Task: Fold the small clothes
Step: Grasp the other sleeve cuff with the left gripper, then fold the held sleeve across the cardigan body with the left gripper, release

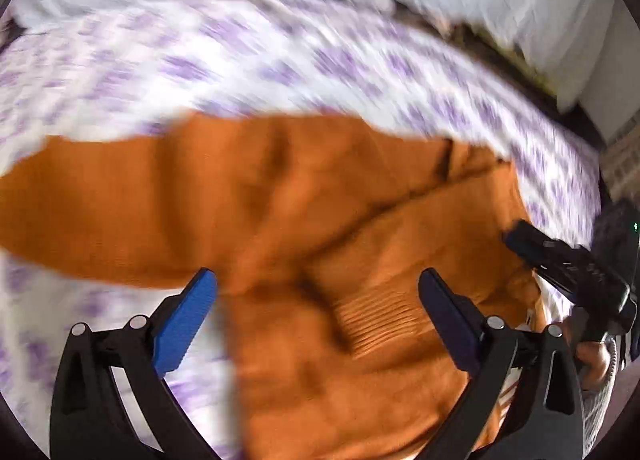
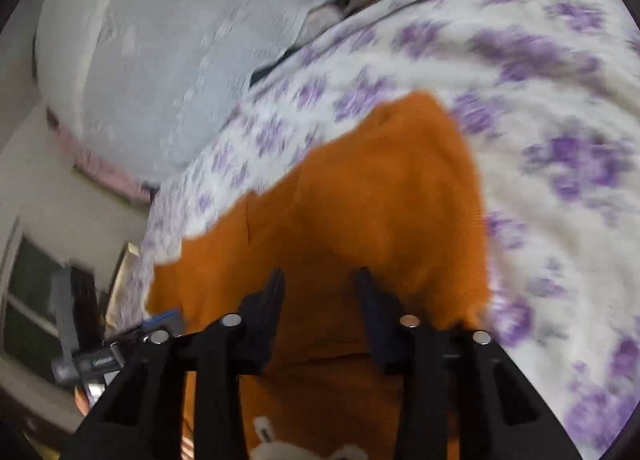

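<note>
Sweater (image 1: pixel 320 195) mid-fold on the bed, both tools hovering with nothing pinched.

It's lying rumpled across the purple-flowered bedspread (image 1: pixel 240 59), one sleeve stretching off toward the left of the left view and a ribbed cuff (image 1: pixel 372 316) sitting right between the spread fingers of the left tool (image 1: pixel 316 280). The right tool (image 2: pixel 320 280) is hanging just over the orange knit with its fingers parted about halfway and no cloth between them. If I'm reading it right, the next bit is tucking that cuffed sleeve in, so I'd be pinching the cuff itself, not loose knit, lifting only enough to clear the body, then laying it flat and smoothing outward. Frames are blurry, so the exact fold edges are hard to call.
</note>
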